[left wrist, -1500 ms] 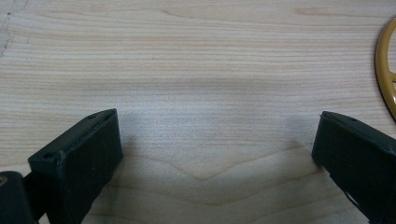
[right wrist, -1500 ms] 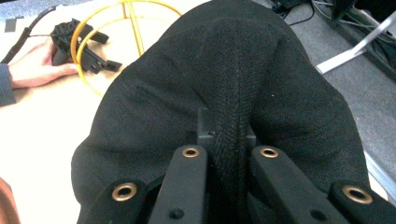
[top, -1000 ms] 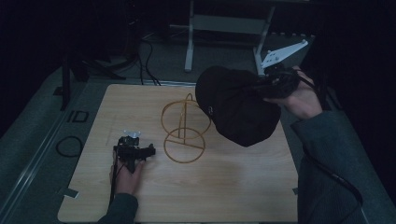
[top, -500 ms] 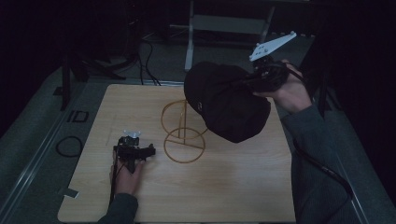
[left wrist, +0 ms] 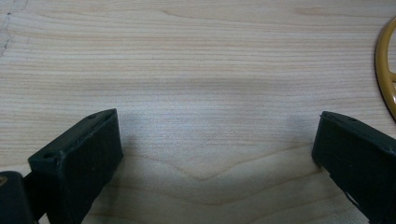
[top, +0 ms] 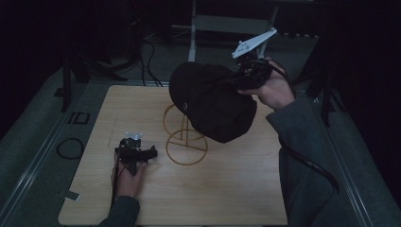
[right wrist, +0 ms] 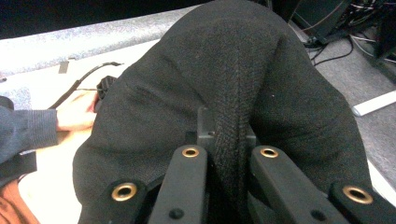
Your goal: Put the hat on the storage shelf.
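A black cap [top: 212, 101] hangs in the air above the wooden table [top: 236, 189], with my right gripper [top: 243, 78] shut on its fabric. In the right gripper view the cap [right wrist: 224, 93] bulges over the jaws, a fold of cloth pinched between them. Under the cap stands a gold wire stand [top: 184, 137], a ring base with an upright loop, its top hidden behind the cap. My left gripper [top: 153, 153] rests on the table left of the stand, open; its view shows bare wood between the wide-apart jaws and the stand's ring [left wrist: 385, 70] at the right edge.
The table's near half and left side are bare wood. Grey carpeted floor surrounds it, with cables [top: 71, 147] at the left and a metal frame [top: 227, 23] behind. A white strip [right wrist: 376, 102] lies on the floor.
The right gripper has carried the cap leftward and slightly up, so it now hangs over the top of the wire stand. The left gripper has stayed still.
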Motion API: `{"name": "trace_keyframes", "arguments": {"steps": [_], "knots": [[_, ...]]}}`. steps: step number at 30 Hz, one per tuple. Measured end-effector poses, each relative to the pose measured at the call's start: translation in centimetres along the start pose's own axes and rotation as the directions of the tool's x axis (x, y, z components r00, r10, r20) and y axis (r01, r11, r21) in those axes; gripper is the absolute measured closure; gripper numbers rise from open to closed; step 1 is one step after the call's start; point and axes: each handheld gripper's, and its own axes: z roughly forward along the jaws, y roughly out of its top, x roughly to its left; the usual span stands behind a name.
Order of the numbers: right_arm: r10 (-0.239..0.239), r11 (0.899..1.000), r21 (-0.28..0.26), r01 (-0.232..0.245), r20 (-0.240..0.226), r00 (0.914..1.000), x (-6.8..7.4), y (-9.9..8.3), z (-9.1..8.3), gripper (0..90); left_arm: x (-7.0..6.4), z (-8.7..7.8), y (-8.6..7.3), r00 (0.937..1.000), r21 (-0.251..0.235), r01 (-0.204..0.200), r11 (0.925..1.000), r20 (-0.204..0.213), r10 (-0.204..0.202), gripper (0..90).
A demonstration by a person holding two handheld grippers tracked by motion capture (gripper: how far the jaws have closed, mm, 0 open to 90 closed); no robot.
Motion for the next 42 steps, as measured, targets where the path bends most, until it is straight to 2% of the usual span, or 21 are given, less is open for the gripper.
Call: {"name": "trace_keyframes", "arguments": {"steps": [12, 19, 28, 35, 38, 42], "knots": [[0.010, 0.999, 0.052, -0.009, -0.010, 0.9999, 0.5, 1.7, 4.5, 87.0, 0.0, 0.0, 0.0, 1.0000, -0.002, 0.001, 1.0000, -0.001, -0.001, 1.2], [0.019, 0.998, 0.054, -0.018, -0.018, 0.9996, 0.7, 2.5, 6.9, 86.3, 0.0, 0.0, 0.0, 1.0000, 0.000, 0.001, 1.0000, 0.000, -0.001, 1.2], [0.040, 0.995, 0.089, -0.039, -0.018, 0.9990, 1.3, 2.8, 10.7, 83.6, 0.0, 0.0, 0.0, 1.0000, 0.002, 0.000, 1.0000, 0.001, 0.000, 1.2], [0.062, 0.994, 0.088, -0.063, 0.011, 0.9980, 1.2, 2.5, 12.0, 79.7, 0.0, 0.0, 0.0, 1.0000, 0.000, -0.001, 1.0000, 0.000, 0.001, 1.2], [0.056, 0.994, 0.086, -0.060, 0.045, 0.9974, 1.2, 2.5, 12.3, 73.6, -0.1, 0.0, 0.0, 1.0000, -0.005, 0.003, 1.0000, 0.001, -0.003, 1.2], [0.074, 0.992, 0.097, -0.081, 0.078, 0.9942, 1.1, 2.2, 12.8, 65.1, -0.1, 0.0, 0.0, 1.0000, -0.005, 0.001, 1.0000, 0.001, -0.001, 1.2]]}}
